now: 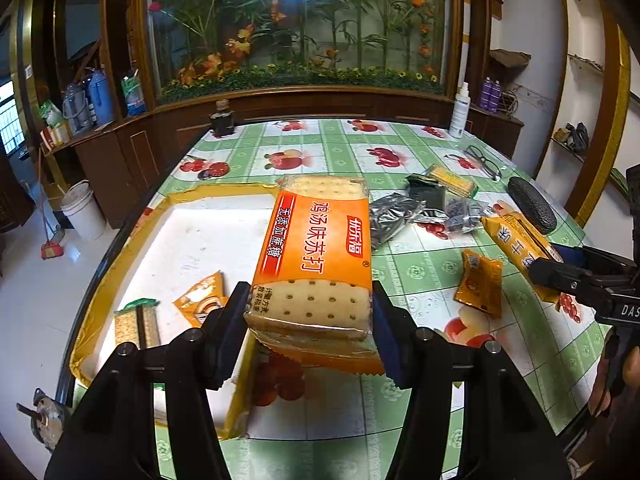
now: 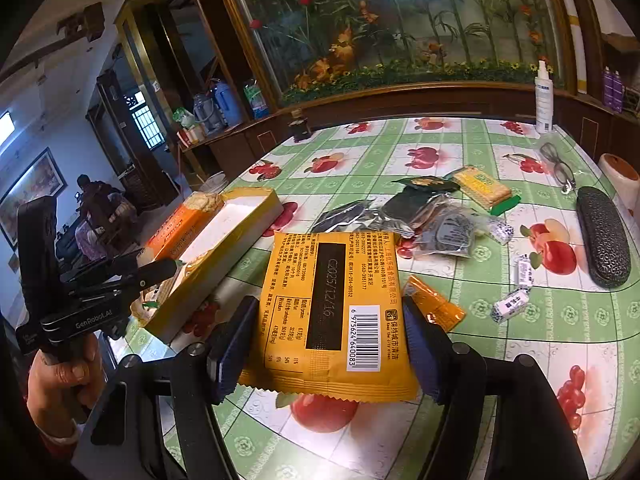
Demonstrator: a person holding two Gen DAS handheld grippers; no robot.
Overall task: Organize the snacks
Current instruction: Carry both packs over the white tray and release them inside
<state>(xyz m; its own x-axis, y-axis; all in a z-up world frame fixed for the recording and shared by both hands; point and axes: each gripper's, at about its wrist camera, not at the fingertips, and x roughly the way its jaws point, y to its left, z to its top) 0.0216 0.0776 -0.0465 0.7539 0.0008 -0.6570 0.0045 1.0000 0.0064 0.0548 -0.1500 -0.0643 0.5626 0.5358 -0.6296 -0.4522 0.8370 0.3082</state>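
Left wrist view: the left gripper (image 1: 310, 312) is clamped on an orange cracker pack (image 1: 316, 256) at frame center, above the yellow-rimmed tray (image 1: 120, 236).

Right wrist view: the right gripper (image 2: 332, 344) pinches a yellow snack packet (image 2: 332, 312) at lower center, over the tablecloth (image 2: 520, 360).

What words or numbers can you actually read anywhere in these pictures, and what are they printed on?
"鸡汤味苏打" and "无添加蔗糖": the cracker pack in the left claw.
"2025/12/16" and barcode "6 975624 640083": the back of the yellow packet in the right claw.
"GenRobot.AI": the left claw's handle.
"DAS", cut off: the right claw's body.
Fine print on the yellow packet and the small candy wrappers: too small.
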